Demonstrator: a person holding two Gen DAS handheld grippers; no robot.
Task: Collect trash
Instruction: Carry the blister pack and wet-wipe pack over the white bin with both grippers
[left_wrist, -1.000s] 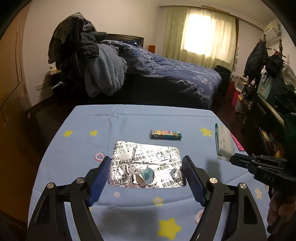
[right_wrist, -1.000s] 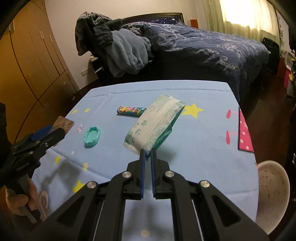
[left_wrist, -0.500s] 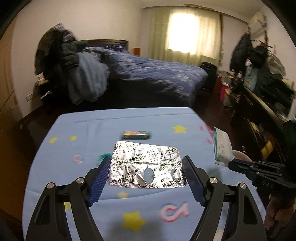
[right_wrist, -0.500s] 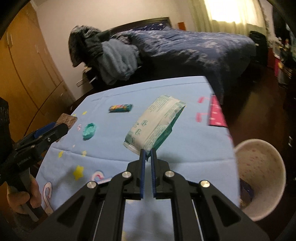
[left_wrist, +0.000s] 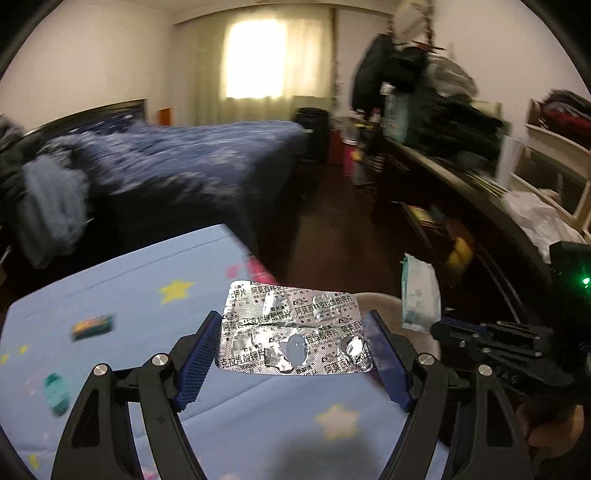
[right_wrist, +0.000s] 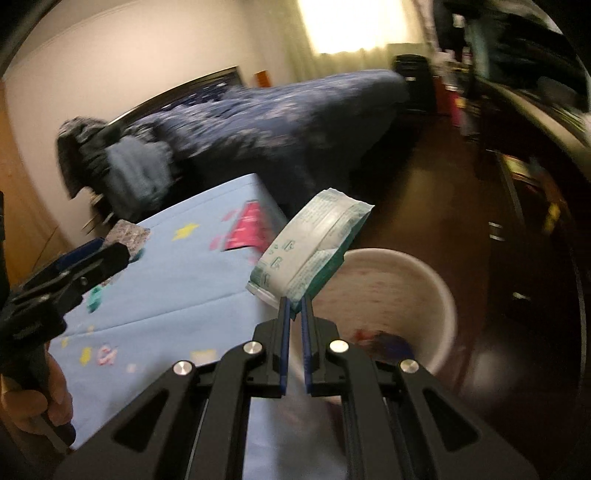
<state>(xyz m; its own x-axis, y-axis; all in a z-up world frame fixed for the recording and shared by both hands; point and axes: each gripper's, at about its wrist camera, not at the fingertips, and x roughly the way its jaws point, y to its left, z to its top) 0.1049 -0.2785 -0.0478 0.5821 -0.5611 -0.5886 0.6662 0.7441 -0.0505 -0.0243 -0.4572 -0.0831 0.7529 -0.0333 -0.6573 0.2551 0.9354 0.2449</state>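
Observation:
A silver foil pill blister sheet (left_wrist: 291, 328) hangs flat between the blue pads of my left gripper (left_wrist: 293, 325), which is shut on its two side edges above the right edge of the table. My right gripper (right_wrist: 294, 308) is shut on the lower end of a white and green tissue packet (right_wrist: 314, 243), held tilted over the near rim of a white waste bin (right_wrist: 424, 273). In the left wrist view the packet (left_wrist: 419, 293) and the right gripper (left_wrist: 441, 326) show at the right. The blister sheet (right_wrist: 127, 232) shows at the left of the right wrist view.
A blue star-print tablecloth (left_wrist: 129, 288) bears a small colourful tube (left_wrist: 92, 326) and a teal scrap (left_wrist: 55, 391). A pink patch (right_wrist: 247, 225) lies near the table's right edge. A bed (left_wrist: 184, 158) stands behind, a cluttered dark desk (left_wrist: 461, 177) at the right. Dark trash lies inside the bin.
Both grippers have swung to the right, off the middle of the table toward its right edge. The waste bin has come into view under the tissue packet. Both grips are unchanged.

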